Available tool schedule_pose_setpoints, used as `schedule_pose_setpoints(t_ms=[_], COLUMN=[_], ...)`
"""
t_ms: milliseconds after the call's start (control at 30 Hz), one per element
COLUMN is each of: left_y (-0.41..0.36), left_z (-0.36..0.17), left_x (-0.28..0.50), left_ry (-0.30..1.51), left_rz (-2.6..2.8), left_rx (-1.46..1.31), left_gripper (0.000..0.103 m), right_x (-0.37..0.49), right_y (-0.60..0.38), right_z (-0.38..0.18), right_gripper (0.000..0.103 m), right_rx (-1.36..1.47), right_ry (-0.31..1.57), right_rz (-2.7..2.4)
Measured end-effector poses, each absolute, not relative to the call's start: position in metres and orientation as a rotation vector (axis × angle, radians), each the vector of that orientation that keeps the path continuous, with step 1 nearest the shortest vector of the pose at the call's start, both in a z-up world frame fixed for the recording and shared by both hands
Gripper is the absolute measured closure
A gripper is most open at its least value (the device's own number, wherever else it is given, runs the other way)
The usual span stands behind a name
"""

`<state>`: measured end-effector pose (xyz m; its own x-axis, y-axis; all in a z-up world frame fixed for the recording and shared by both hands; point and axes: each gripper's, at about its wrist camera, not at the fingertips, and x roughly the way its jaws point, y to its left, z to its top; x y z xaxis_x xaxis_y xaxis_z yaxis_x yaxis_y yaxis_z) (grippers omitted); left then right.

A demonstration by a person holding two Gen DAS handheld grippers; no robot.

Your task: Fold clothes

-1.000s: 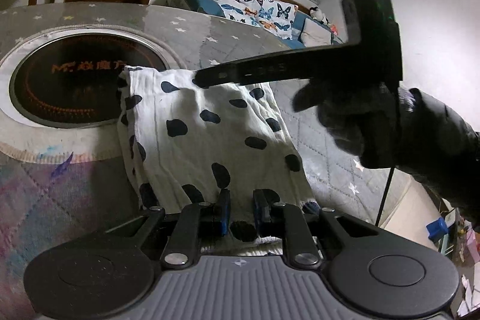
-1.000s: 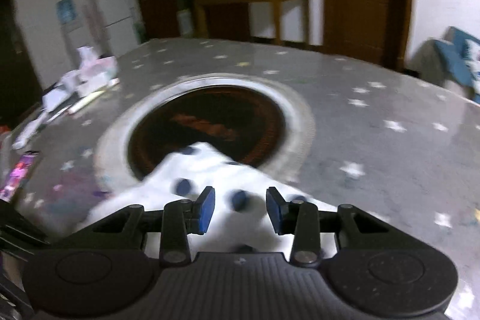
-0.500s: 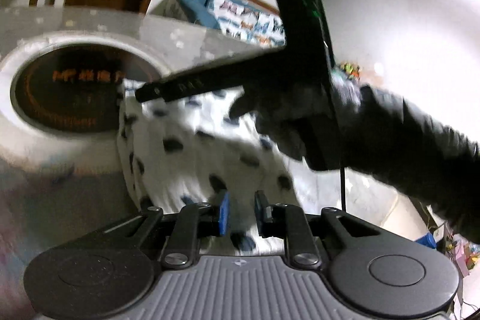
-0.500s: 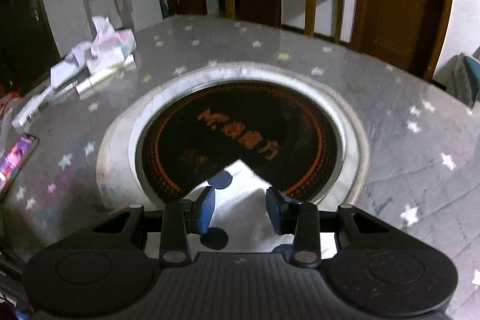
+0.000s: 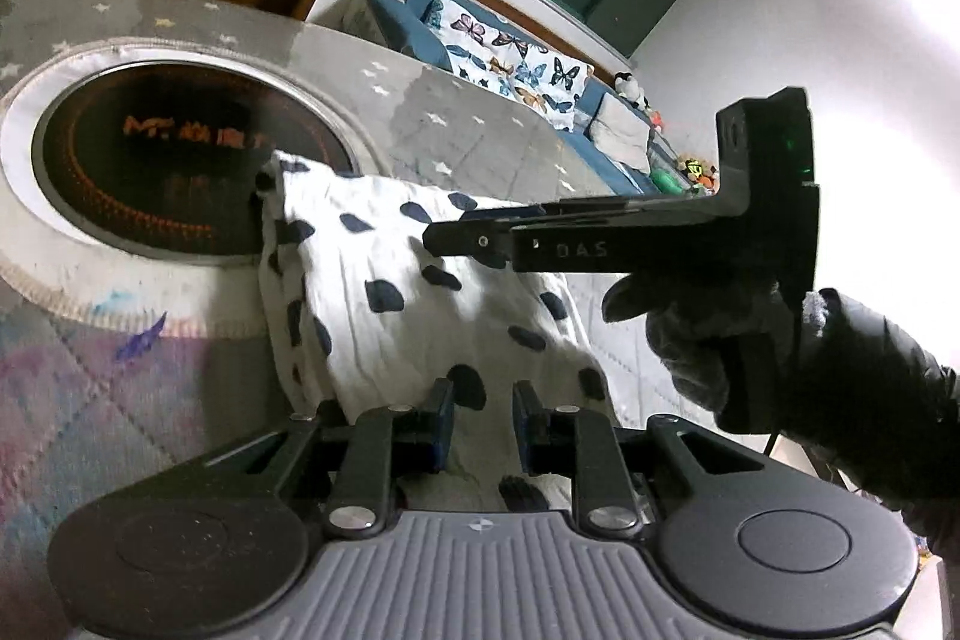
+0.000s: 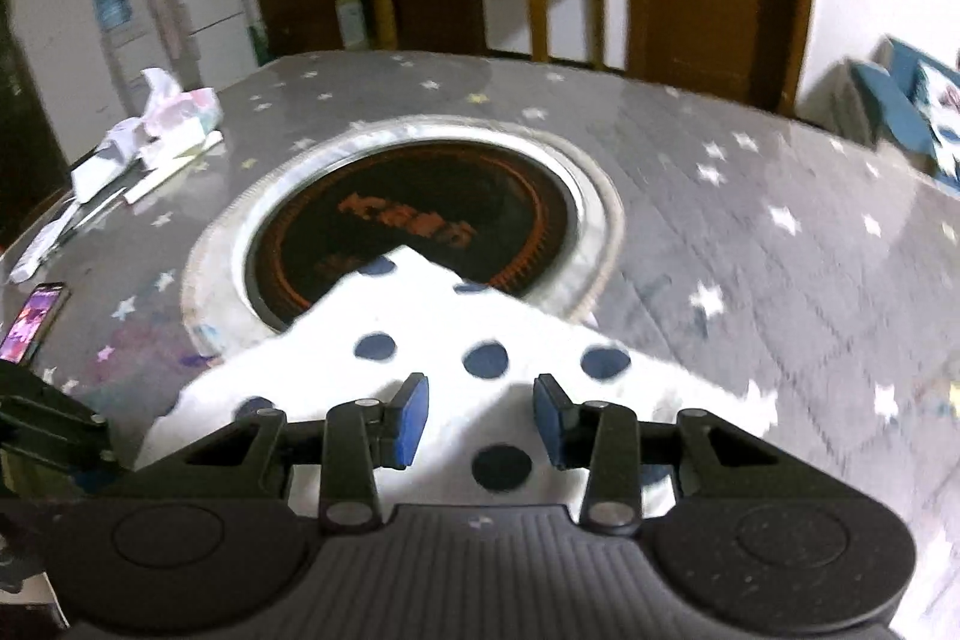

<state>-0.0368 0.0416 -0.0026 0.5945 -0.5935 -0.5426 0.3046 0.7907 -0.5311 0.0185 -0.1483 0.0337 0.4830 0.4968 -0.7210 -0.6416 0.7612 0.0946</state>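
The near edge of the spotted cloth [image 5: 420,292] is hidden behind the left gripper [image 5: 482,427]; whether its pads touch the fabric cannot be told; the gloved hand [image 5: 714,346] covers the cloth's right side; in the right wrist view the sofa [image 6: 918,124] is cut off at the edge and smeared; the papers [image 6: 150,130] are too blurred to identify; the phone [image 6: 33,319] is partly cut off.
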Motion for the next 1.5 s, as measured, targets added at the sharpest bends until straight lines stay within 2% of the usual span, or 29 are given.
schedule_pose_setpoints(t_ms=[133, 1067, 1500], left_y=[0.045, 0.054, 0.057], left_z=[-0.007, -0.022, -0.025], left_x=[-0.038, -0.029, -0.026], left_ry=[0.773, 0.79, 0.799], left_rz=[-0.545, -0.638, -0.658], left_rx=[-0.414, -0.485, -0.509], left_gripper=[0.079, 0.076, 0.076], right_x=[0.017, 0.022, 0.033], right_y=[-0.148, -0.136, -0.142], right_z=[0.021, 0.029, 0.024], right_gripper=[0.061, 0.057, 0.048], right_rx=[-0.189, -0.2, -0.2], right_ry=[0.809, 0.813, 0.828], right_rz=[0.671, 0.495, 0.439])
